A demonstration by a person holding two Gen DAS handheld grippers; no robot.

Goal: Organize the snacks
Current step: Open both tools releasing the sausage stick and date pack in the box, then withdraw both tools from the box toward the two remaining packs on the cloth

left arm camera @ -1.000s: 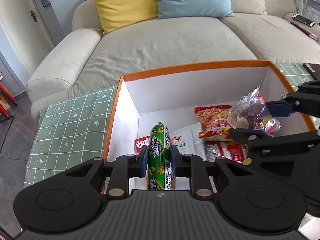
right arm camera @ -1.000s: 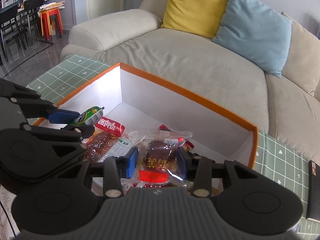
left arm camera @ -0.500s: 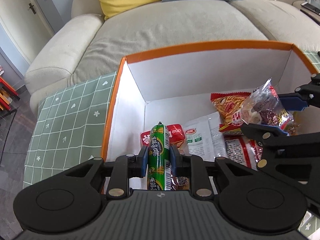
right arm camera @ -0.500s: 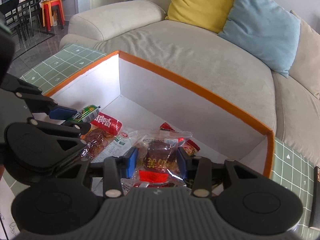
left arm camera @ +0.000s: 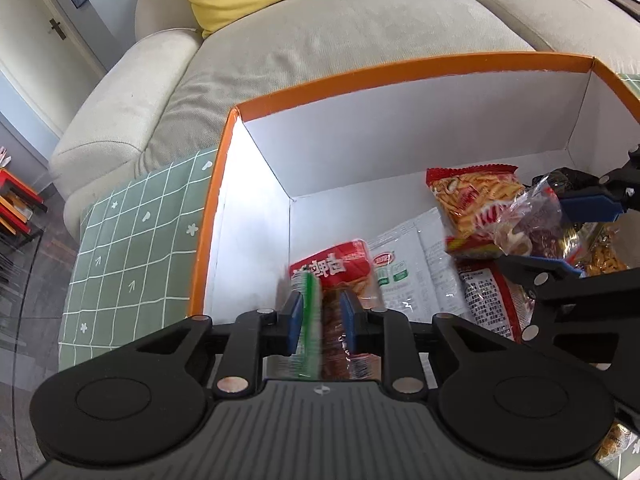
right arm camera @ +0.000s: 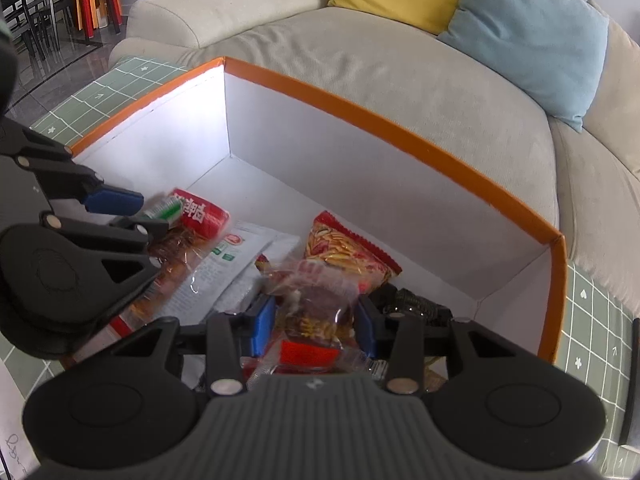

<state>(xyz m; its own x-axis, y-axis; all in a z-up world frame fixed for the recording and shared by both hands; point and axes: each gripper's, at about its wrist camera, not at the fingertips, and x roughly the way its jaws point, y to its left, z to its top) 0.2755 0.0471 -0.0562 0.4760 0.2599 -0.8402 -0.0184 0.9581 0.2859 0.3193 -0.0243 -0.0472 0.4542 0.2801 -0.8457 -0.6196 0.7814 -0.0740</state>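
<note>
Only the right wrist view shows the black packet at 3 o'clock of the right gripper, clamped on its clear snack bag over the orange box. Left gripper, previously clamped, is opening; the green sausage blurs between its jaws

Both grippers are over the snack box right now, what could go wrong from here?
The left gripper is opening, and the green sausage looks blurred between its pads, so it may tumble awkwardly onto the red packet. The right gripper holds a clear packet close to the left one; they might bump.
</note>
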